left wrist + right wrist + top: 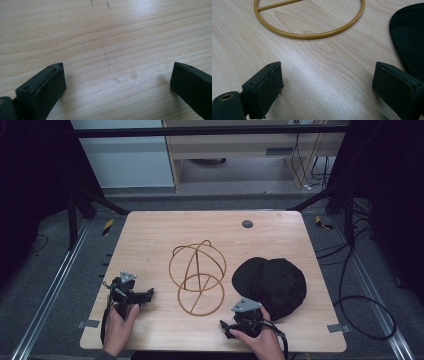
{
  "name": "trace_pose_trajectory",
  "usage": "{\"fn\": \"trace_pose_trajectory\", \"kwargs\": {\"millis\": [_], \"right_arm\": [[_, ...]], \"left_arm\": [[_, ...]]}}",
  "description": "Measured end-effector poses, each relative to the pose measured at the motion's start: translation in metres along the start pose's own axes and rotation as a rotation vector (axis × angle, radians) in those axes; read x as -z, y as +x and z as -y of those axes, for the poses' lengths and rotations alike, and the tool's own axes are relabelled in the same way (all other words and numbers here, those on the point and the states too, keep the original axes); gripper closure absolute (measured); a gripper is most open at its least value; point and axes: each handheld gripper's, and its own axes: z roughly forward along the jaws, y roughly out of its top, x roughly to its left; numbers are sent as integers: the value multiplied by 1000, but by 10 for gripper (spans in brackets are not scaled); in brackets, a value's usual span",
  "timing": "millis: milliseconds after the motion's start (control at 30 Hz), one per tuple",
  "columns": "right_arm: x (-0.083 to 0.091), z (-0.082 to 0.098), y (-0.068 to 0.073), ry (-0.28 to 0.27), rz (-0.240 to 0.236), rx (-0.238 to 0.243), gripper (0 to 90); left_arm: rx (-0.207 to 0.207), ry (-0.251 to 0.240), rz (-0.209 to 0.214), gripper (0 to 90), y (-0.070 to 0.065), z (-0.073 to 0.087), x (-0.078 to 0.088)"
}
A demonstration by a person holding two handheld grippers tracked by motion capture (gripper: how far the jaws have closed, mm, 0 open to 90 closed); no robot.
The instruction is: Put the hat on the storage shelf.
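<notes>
A gold wire stand [197, 276] made of rings and arcs sits at the middle of the wooden table [150, 235]. Its base ring [309, 35] lies flat just ahead of my right gripper [327, 83]. A black cap [272, 285] rests to the right of the stand, and its edge [409, 37] shows at the right of the right gripper view. My right gripper [235, 322] is open near the front edge, holding nothing. My left gripper [142, 295] rests at the front left, and in its own view the left gripper [117, 80] is open over bare wood.
A small dark round cap [247, 224] sits in the table's far side. Black frame struts and cables surround the table on the floor. Bare wood lies to the left of the stand and along the far half.
</notes>
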Motion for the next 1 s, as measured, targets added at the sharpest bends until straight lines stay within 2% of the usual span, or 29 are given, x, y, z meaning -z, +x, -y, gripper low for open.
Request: {"fn": "trace_pose_trajectory", "kwargs": {"millis": [233,367,467,500,567,600,633,667,700,767,800,833,867,900,933,1000], "right_arm": [[2,-5,4,-7,-4,2,101],[16,-22,12,-29,20,40,116],[23,-30,14,-26,37,67,118],[31,-38,13,-17,65,97,123],[36,-42,12,-8,77,109,125],[47,-49,6,4,100,125,130],[47,-49,6,4,100,125,130],[59,-54,-1,13,119,125,131],[59,-54,-1,13,119,125,131],[72,-58,-10,27,147,132,131],[86,-61,-21,40,165,132,129],[86,-61,-21,40,165,132,129],[99,-62,-33,52,173,119,127],[99,-62,-33,52,173,119,127],[113,-62,-47,76,186,109,129],[117,-61,-52,89,194,106,129]], "left_arm": [[3,-2,2,0,0,0,0],[-1,-3,10,0,1,0,0],[-8,-6,19,0,2,1,0],[-18,-3,26,0,3,1,1],[-19,-3,27,0,3,1,1],[-13,-4,22,0,2,2,2],[-13,-4,22,0,2,2,2],[-12,-2,19,0,1,3,2],[-12,-2,19,0,1,3,2],[-11,-4,19,0,0,3,2],[-12,-4,18,0,0,3,3],[-12,-4,18,0,0,3,3],[-12,-2,18,0,0,3,3],[-12,-2,18,0,0,3,3],[-12,-2,18,0,0,3,3],[-12,-2,18,0,0,3,3]]}}
